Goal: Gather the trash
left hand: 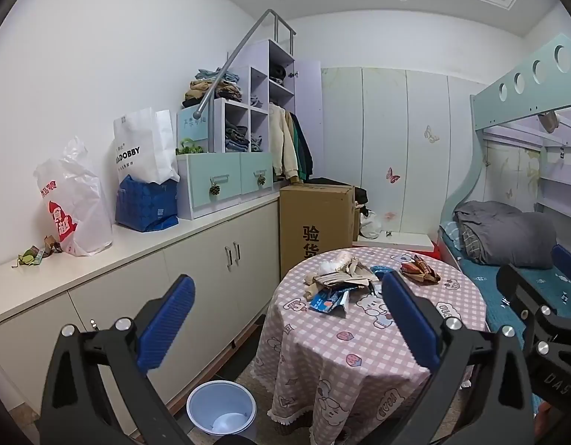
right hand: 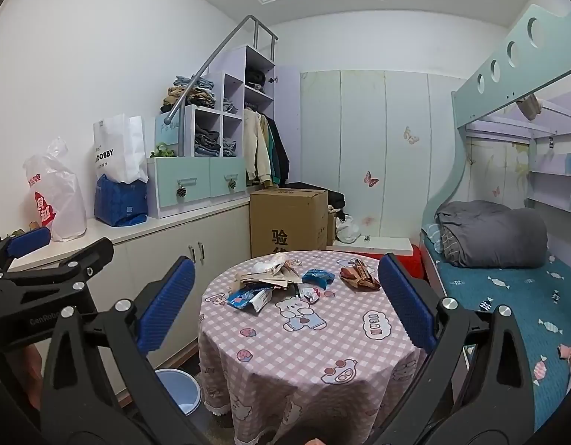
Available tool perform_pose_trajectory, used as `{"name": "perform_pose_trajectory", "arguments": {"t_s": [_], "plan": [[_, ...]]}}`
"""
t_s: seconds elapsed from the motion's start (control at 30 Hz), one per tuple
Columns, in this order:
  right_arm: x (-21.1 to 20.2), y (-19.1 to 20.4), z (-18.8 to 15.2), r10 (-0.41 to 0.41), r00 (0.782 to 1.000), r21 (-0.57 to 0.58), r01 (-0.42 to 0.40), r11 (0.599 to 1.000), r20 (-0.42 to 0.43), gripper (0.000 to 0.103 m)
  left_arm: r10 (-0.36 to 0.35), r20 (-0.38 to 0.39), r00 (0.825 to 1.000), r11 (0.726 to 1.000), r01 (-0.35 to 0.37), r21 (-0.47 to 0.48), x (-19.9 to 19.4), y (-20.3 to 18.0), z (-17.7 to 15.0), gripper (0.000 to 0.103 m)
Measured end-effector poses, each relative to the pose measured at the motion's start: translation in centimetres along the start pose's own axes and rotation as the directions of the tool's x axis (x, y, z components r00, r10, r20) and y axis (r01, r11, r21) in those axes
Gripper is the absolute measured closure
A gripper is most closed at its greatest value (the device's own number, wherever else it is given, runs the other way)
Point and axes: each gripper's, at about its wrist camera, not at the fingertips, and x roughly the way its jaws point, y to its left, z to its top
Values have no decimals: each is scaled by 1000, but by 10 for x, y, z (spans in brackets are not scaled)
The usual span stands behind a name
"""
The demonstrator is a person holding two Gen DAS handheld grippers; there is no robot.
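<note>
A round table with a pink checked cloth [left hand: 341,356] [right hand: 304,356] carries the trash: crumpled paper and tissue [left hand: 337,278] [right hand: 270,276], blue-and-white packets [left hand: 328,300] [right hand: 248,298], a blue packet [right hand: 317,276] and a brown wrapper [left hand: 419,272] [right hand: 359,278]. My left gripper [left hand: 287,315] is open and empty, held short of the table. My right gripper [right hand: 287,304] is open and empty too, just to its right, and it also shows at the edge as the right gripper [left hand: 537,274]. A light blue bin [left hand: 222,408] [right hand: 181,389] stands on the floor left of the table.
A long white cabinet [left hand: 211,259] runs along the left wall with plastic and paper bags [left hand: 77,211], small wrappers [left hand: 33,256] and drawer boxes on it. A cardboard box [left hand: 315,222] stands behind the table. A bunk bed [right hand: 508,296] with a grey duvet fills the right side.
</note>
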Motion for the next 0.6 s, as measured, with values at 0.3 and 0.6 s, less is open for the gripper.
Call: {"name": "perform_pose_trajectory", "arguments": {"t_s": [0.3, 0.6], "plan": [[-4, 4, 2, 8, 1000, -3, -8, 1000, -4, 6, 3, 2, 1000, 1000, -3, 0, 3, -4, -3, 4], [-3, 3, 3, 11, 1000, -2, -11, 1000, -7, 6, -6, 1, 1000, 1000, 6, -8, -1, -3, -8, 4]]}}
